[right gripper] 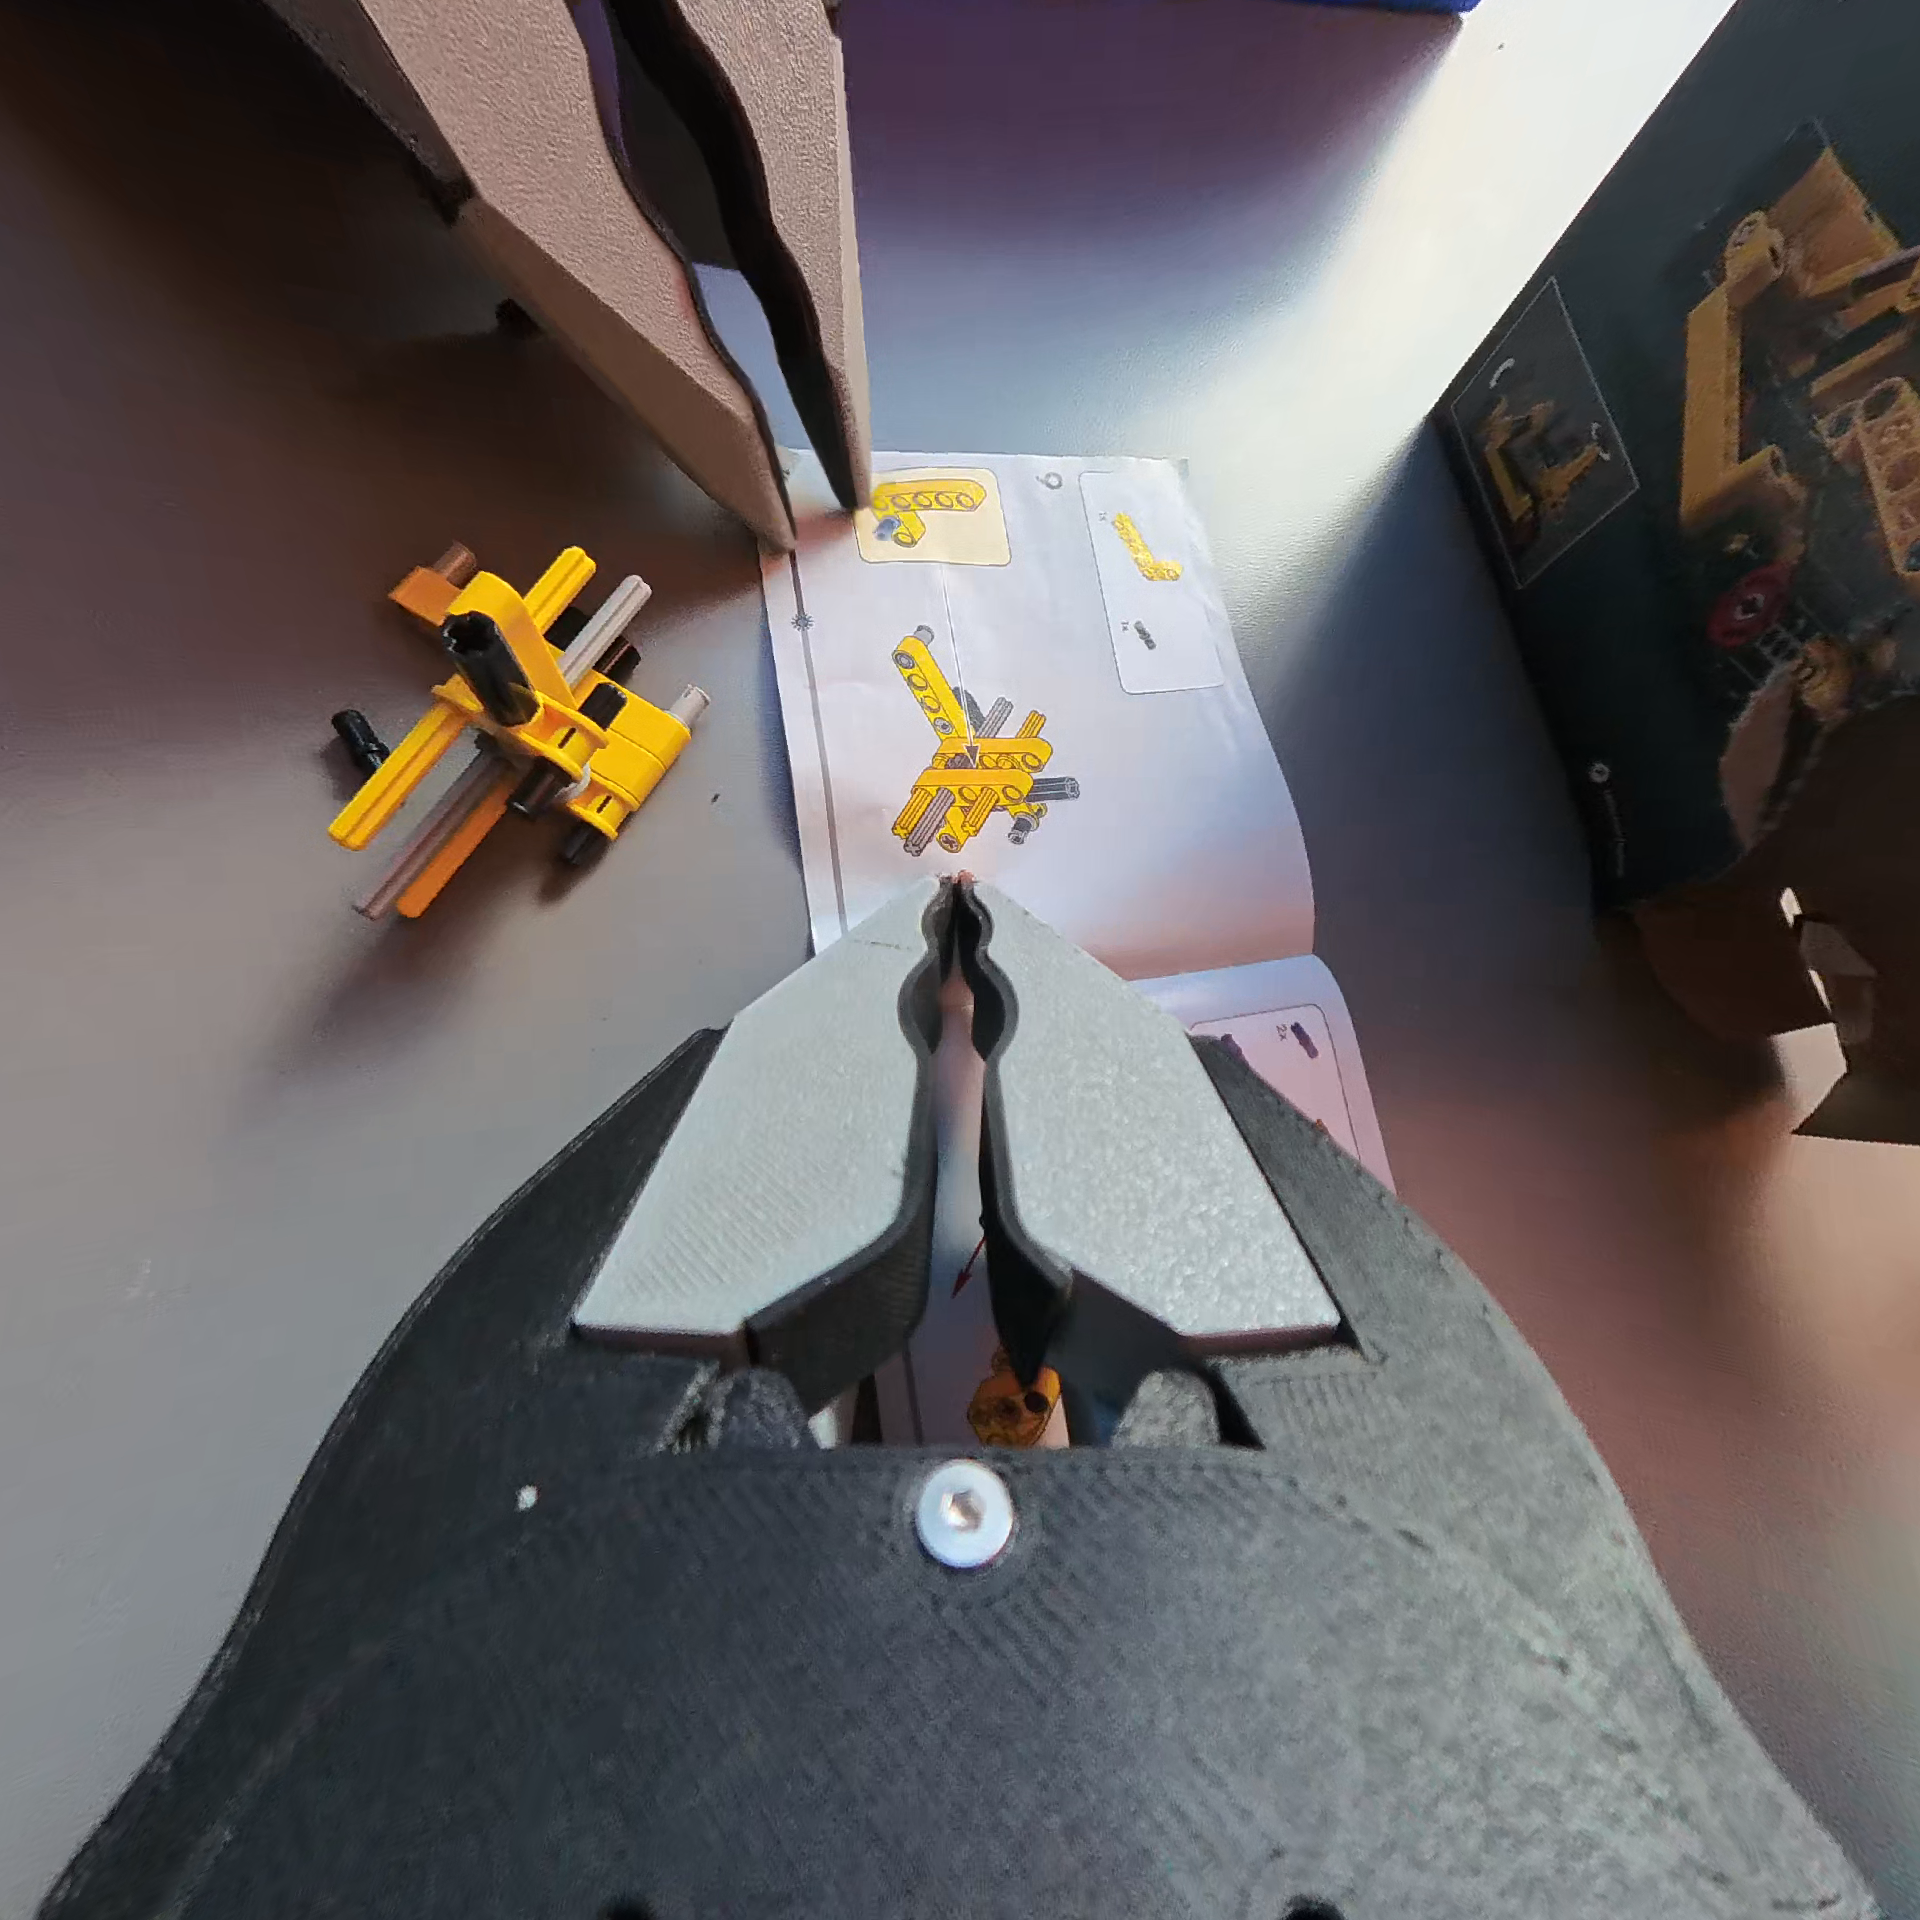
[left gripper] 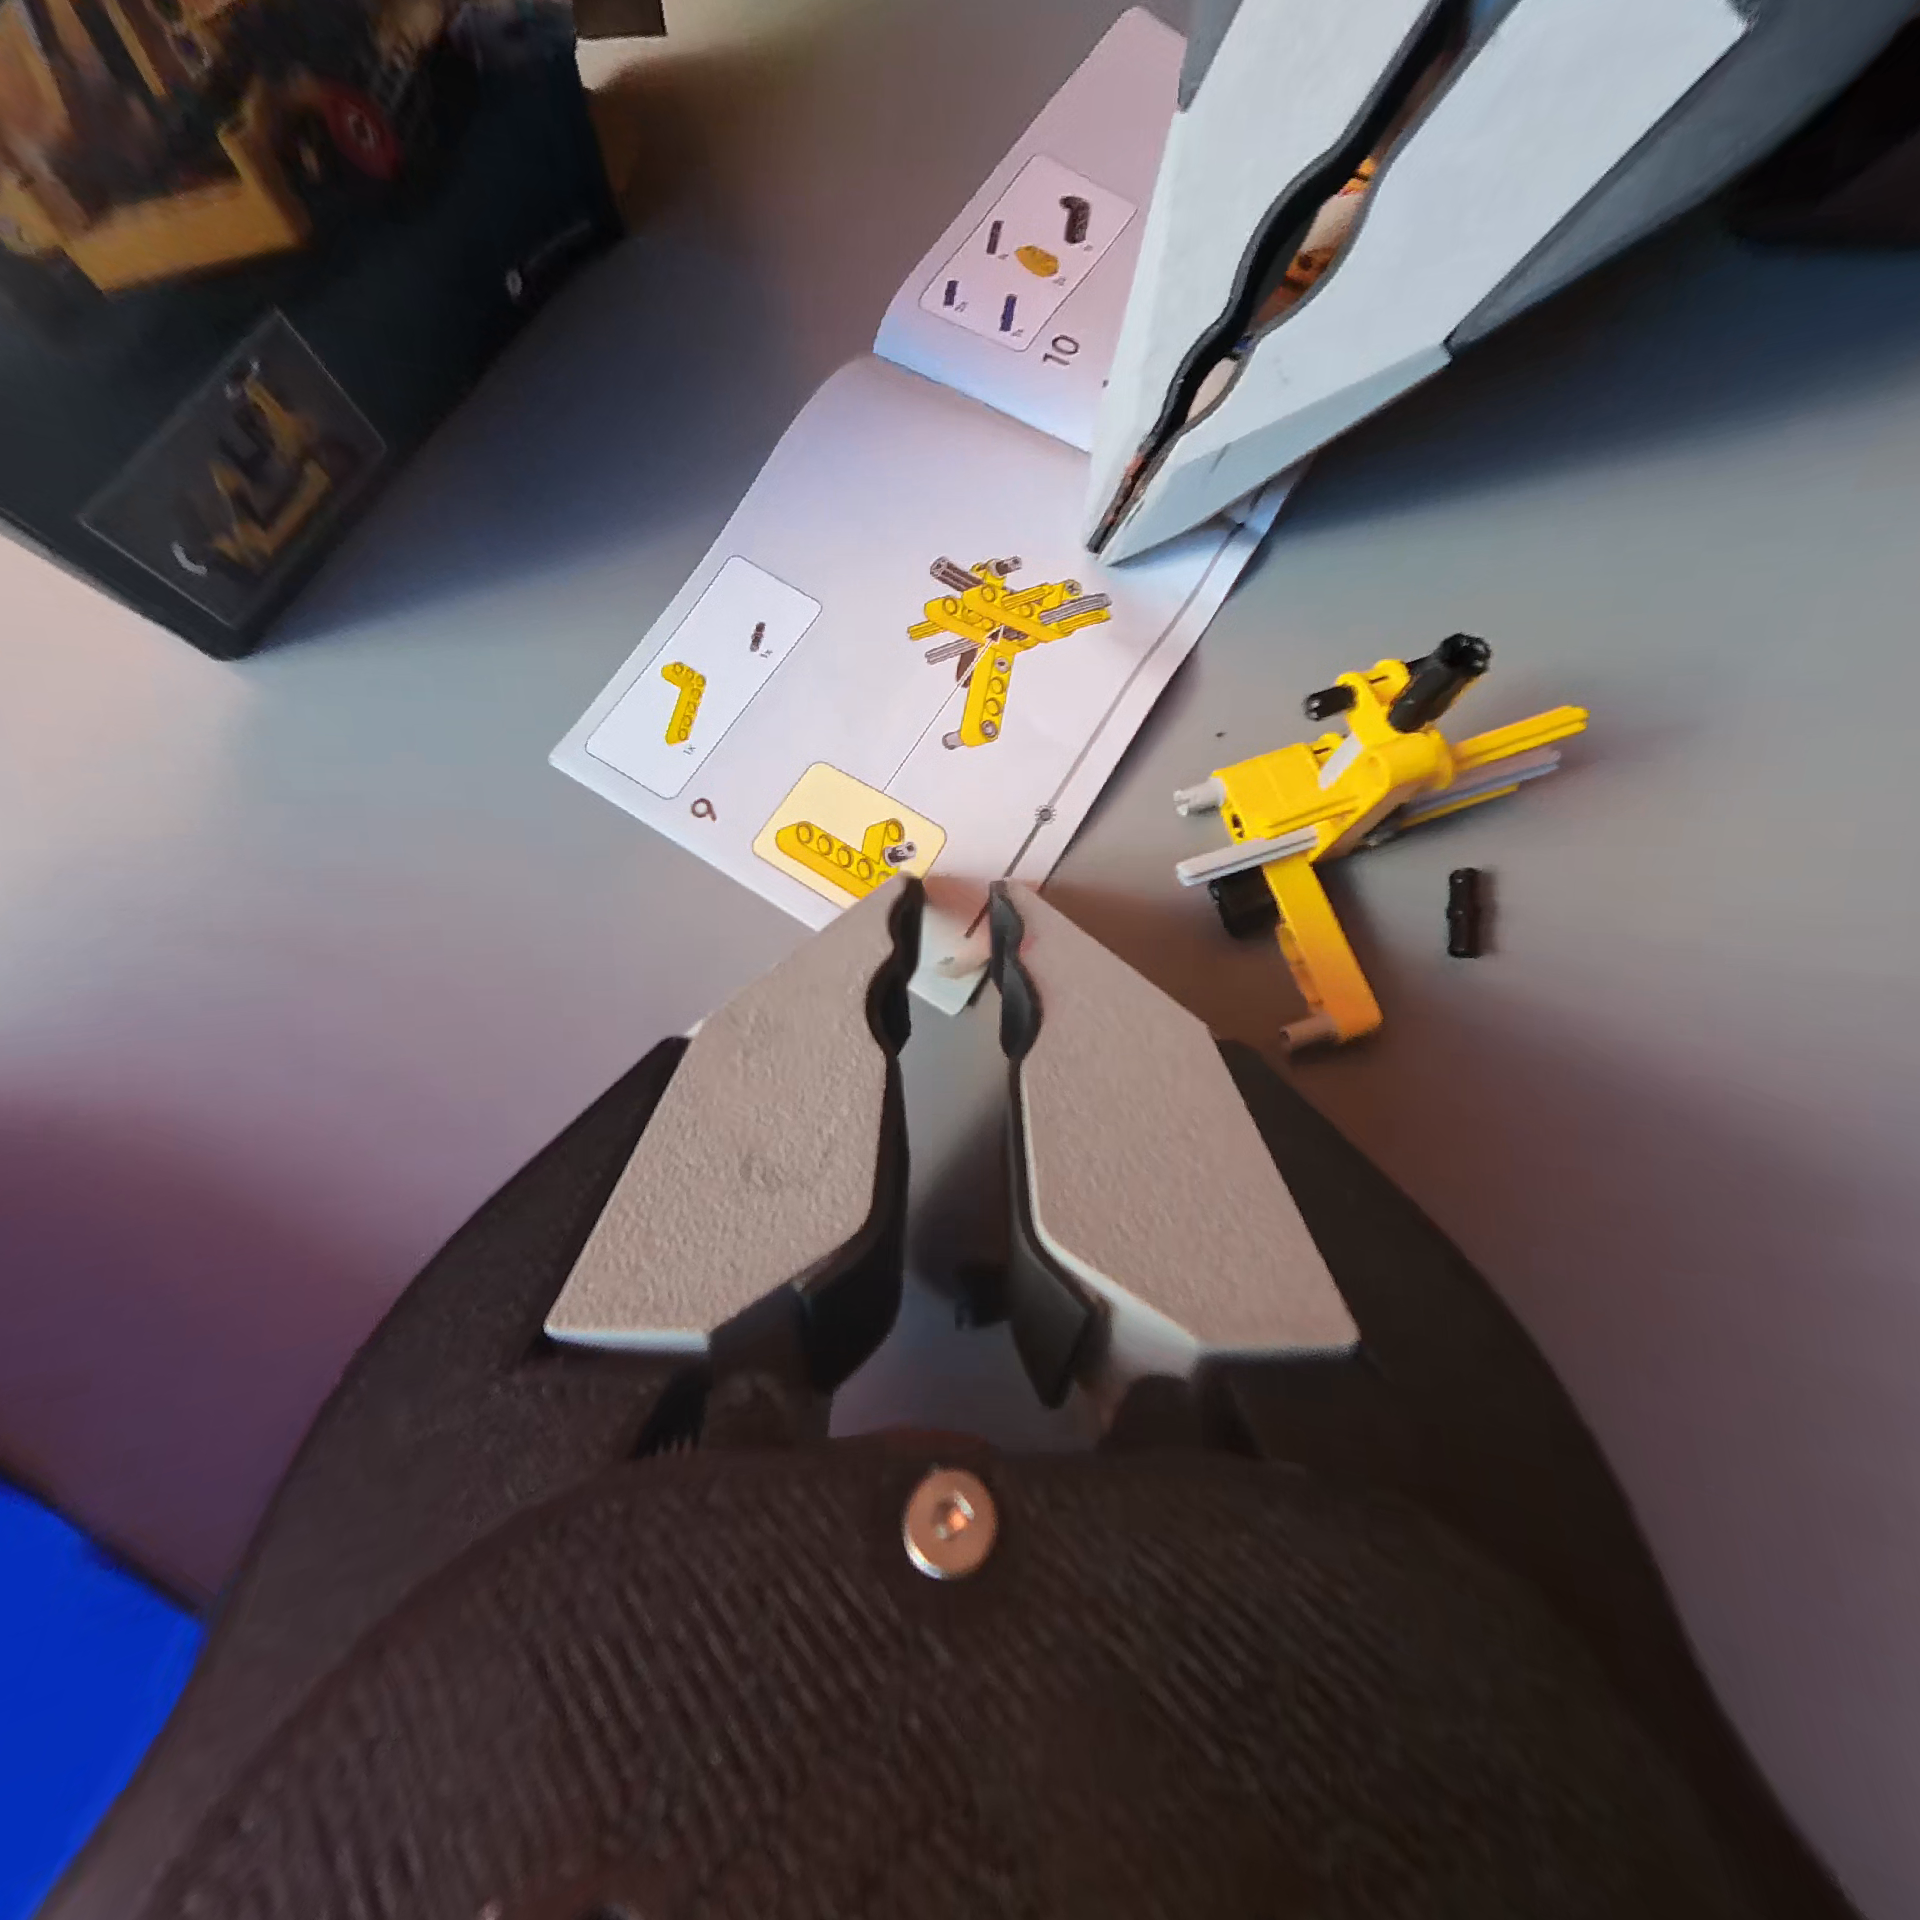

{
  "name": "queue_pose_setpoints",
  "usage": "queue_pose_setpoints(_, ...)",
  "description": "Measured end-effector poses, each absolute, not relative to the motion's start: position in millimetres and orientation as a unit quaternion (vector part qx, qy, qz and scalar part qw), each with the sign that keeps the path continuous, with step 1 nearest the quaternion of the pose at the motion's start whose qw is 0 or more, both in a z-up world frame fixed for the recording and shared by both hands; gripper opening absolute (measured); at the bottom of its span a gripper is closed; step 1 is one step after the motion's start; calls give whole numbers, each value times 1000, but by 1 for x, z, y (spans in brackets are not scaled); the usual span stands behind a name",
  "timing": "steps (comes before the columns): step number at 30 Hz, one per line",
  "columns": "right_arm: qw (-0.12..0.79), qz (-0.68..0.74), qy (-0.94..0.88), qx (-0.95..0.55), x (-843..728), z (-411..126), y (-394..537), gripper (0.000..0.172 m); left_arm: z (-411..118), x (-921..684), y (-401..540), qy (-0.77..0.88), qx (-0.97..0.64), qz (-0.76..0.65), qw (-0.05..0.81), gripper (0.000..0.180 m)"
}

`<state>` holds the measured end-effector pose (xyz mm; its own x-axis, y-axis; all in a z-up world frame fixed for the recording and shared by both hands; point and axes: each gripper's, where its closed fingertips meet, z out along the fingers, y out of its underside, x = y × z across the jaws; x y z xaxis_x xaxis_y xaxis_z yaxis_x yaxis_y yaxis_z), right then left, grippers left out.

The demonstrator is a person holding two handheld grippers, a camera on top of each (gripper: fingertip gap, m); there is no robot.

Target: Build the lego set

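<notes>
An open instruction booklet [left gripper: 883, 540] lies on the grey table [left gripper: 364, 831]. My left gripper [left gripper: 956, 894] stands over the booklet's near corner with a narrow gap between its fingertips. Paper shows in that gap and the pads do not press on anything. The right wrist view shows the left gripper's tips [right gripper: 821, 520] down at the booklet's [right gripper: 1091, 727] far corner. My right gripper [right gripper: 958, 883] is shut, with its tips on the page beside the printed yellow figure. It also shows in the left wrist view [left gripper: 1101, 545], tip down on the booklet's fold.
A yellow brick assembly with grey and black axles [left gripper: 1340, 800] lies right of the booklet; it also shows in the right wrist view [right gripper: 520, 717]. A loose black pin [left gripper: 1465, 911] lies beside it. A dark printed box [left gripper: 260, 312] stands left. A blue object [left gripper: 73, 1683] is at the lower left. One gripper's finger ends stand about 8 cm off the other's. My left gripper's tips are some 8 cm from the loose black pin [left gripper: 1465, 911]. Seen from the right wrist view [right gripper: 365, 728] as well.
</notes>
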<state>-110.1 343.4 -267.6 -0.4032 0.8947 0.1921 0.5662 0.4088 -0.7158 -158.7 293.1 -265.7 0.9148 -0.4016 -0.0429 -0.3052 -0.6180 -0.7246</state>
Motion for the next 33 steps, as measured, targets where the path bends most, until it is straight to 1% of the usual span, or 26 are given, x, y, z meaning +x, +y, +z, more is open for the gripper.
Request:
queue_pose_setpoints(5,288,285,-788,-464,-110,-267,343,0,-266,-158,292,192,-899,-73,387,7)
queue_pose_setpoints(20,296,283,-789,-458,-110,-266,344,0,-266,-159,293,187,-900,-76,387,7)
queue_pose_setpoints(22,318,287,-775,-464,-111,-255,354,0,-266,-162,293,180,-902,-74,386,0)
queue_pose_setpoints(28,454,337,-622,-542,-98,-183,432,0,-266,-163,293,179,-902,-67,387,0)
queue_pose_setpoints(30,475,344,-586,-559,-92,-173,448,0,-266,-163,293,179,-902,-67,387,0)
queue_pose_setpoints(33,482,336,-577,-567,-91,-174,454,0,-266,-163,293,180,-902,-66,387,0)
